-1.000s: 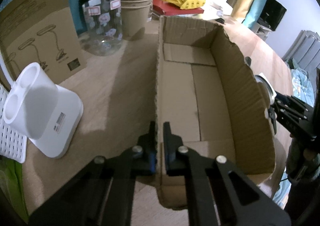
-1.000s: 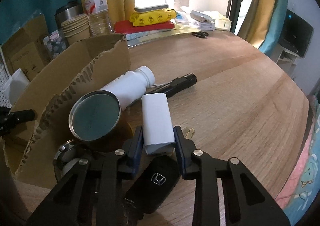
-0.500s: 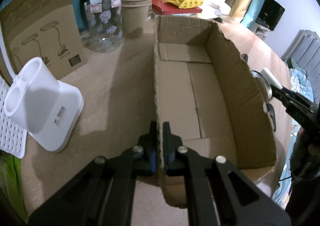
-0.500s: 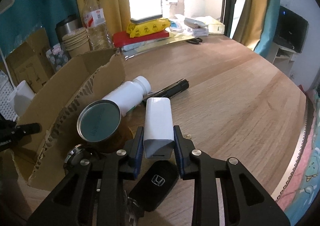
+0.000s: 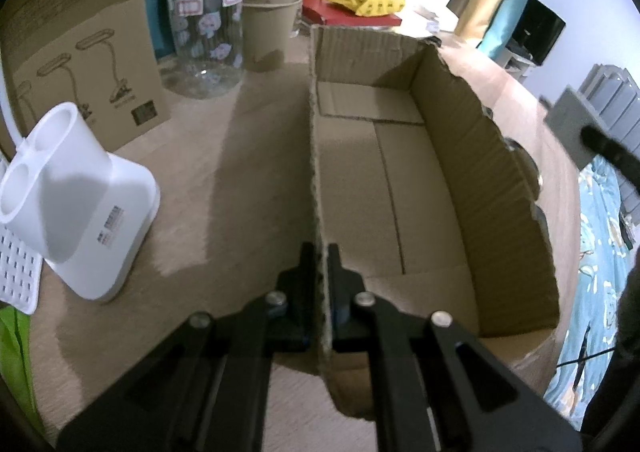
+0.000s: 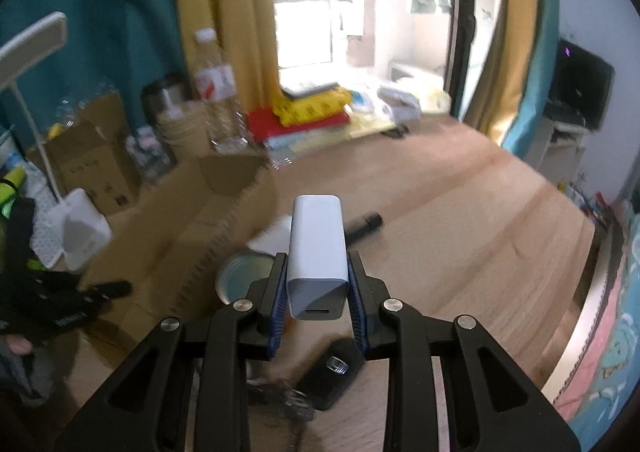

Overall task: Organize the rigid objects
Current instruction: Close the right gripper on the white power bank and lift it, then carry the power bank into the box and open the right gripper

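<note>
An open cardboard box (image 5: 472, 156) lies on the wooden table, its inside bare. My left gripper (image 5: 320, 252) is shut on the box's near left wall. My right gripper (image 6: 317, 268) is shut on a white rectangular block (image 6: 318, 240) and holds it in the air above the table, right of the box (image 6: 192, 220). Below it lie a black car key (image 6: 332, 368), a round tin (image 6: 240, 276), a white bottle (image 6: 272, 234) and a black flashlight (image 6: 362, 226). In the left wrist view, the right gripper (image 5: 600, 144) is a blur past the box's right wall.
Left of the box stand a white two-hole holder (image 5: 76, 204), a glass jar (image 5: 206, 44), stacked paper cups (image 5: 272, 24) and a lamp carton (image 5: 80, 64). A water bottle (image 6: 216, 92) and a red book with a yellow pack (image 6: 312, 108) sit at the back.
My right gripper has risen with the white block, lifting it off the table beside the tin. The left gripper keeps its hold on the box wall and has not moved.
</note>
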